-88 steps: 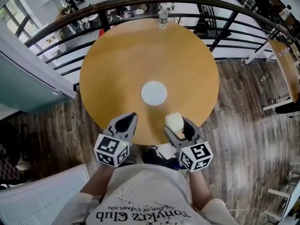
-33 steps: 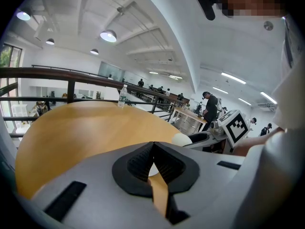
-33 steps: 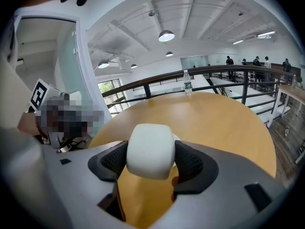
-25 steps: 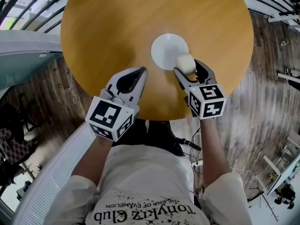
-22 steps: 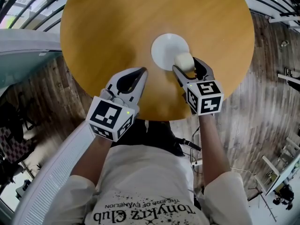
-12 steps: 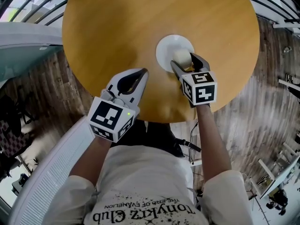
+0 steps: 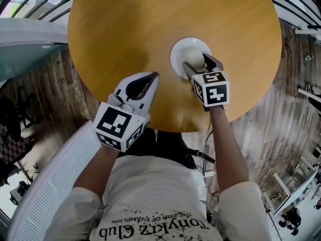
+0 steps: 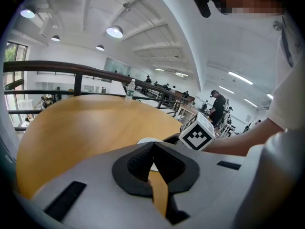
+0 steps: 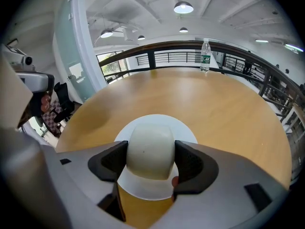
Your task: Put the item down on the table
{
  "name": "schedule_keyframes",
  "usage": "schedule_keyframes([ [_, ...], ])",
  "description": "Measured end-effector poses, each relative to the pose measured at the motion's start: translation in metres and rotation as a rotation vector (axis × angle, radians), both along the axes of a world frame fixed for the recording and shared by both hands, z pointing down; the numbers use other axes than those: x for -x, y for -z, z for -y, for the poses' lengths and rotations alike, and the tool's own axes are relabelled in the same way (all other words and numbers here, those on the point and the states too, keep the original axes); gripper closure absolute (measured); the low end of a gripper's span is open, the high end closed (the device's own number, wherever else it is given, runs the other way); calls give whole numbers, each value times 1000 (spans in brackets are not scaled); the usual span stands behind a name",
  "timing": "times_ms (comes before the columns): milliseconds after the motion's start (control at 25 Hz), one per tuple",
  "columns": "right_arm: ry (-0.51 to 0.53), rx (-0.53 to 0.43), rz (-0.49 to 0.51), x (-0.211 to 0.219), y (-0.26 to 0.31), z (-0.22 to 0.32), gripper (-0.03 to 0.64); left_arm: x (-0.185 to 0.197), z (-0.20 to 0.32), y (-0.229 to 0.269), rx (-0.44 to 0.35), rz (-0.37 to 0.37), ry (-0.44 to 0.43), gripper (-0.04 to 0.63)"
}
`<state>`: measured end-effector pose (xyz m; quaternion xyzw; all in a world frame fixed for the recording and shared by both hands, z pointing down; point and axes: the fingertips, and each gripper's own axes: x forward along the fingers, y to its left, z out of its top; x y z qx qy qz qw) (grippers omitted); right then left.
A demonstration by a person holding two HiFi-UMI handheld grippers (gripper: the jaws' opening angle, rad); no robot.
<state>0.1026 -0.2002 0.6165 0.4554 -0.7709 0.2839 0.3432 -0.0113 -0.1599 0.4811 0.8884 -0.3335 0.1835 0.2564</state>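
Clamping a pale rounded item (image 9: 149, 144) between its two dark pads (image 9: 113, 162), the right gripper (image 7: 196, 62) holds it over a white disc (image 7: 186, 45) that lies on the round wooden table (image 7: 125, 24). The disc shows beyond the fingertips and beneath them, its near edge below the item; neither view shows whether the item touches the disc. Ahead of the fingers, well apart at the table's far edge, a water bottle (image 9: 205, 49) stands upright before a dark railing (image 9: 167, 46). The left gripper (image 7: 153, 76) (nothing between its fingers) has its tips pressed together, with a narrow slit open only behind them. It is held over the near part of the table, beside the right gripper and off the disc. In the left gripper view the disc lies just beyond the closed tips, and the right gripper's marker cube (image 8: 199, 133) sits to the right of them.
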Motion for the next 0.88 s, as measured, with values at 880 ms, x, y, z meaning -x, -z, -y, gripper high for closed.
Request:
schedule_keyframes([
  [880, 77, 54, -84, 7, -17, 4, 304, 14, 12, 1, -2, -5, 36, 572],
])
